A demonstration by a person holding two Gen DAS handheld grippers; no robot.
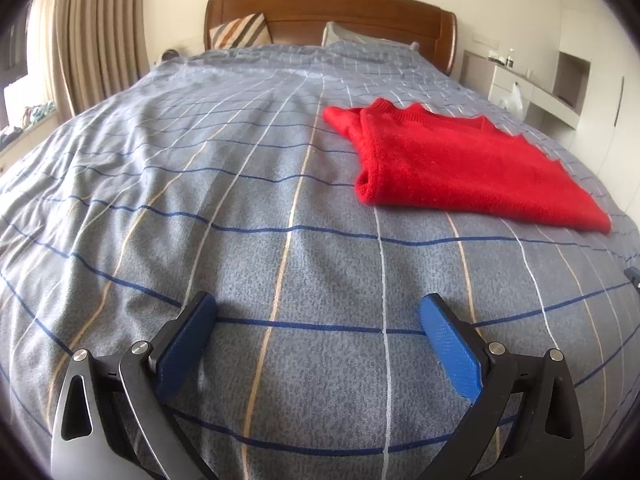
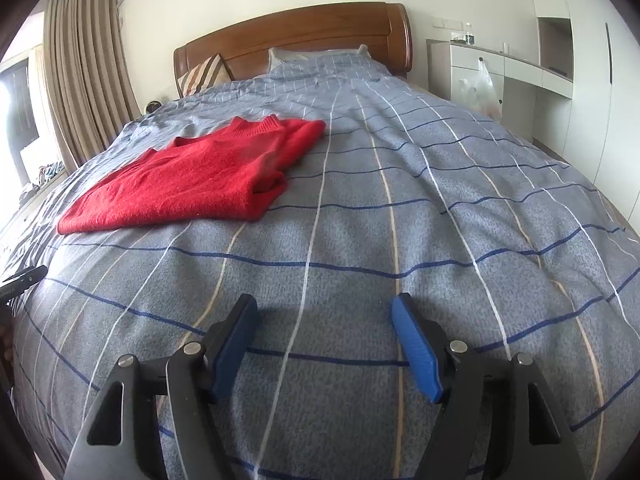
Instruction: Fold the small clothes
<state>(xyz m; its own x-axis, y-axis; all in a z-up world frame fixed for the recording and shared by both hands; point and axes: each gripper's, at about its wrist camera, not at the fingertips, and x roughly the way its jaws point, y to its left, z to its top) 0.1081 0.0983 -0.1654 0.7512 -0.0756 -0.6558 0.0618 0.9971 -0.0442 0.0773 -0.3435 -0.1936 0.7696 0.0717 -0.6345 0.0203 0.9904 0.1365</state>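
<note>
Red sweater (image 1: 460, 164) folded, sleeves hidden | L tool (image 1: 318, 326) & R tool (image 2: 324, 322) agape, empty

Soft daylight enters from the window (image 1: 14, 76) beside the curtains (image 2: 86, 76), blown out white there; the bedspread (image 1: 240, 208) is evenly lit, with faint shadows under the grippers; fisheye bending and dark vignette ring both views; focus stays sharp centrally.

No text, label, brand, number or sign can be read in either view. The small things on the far white cabinet are too small and blurred to show any lettering.
</note>
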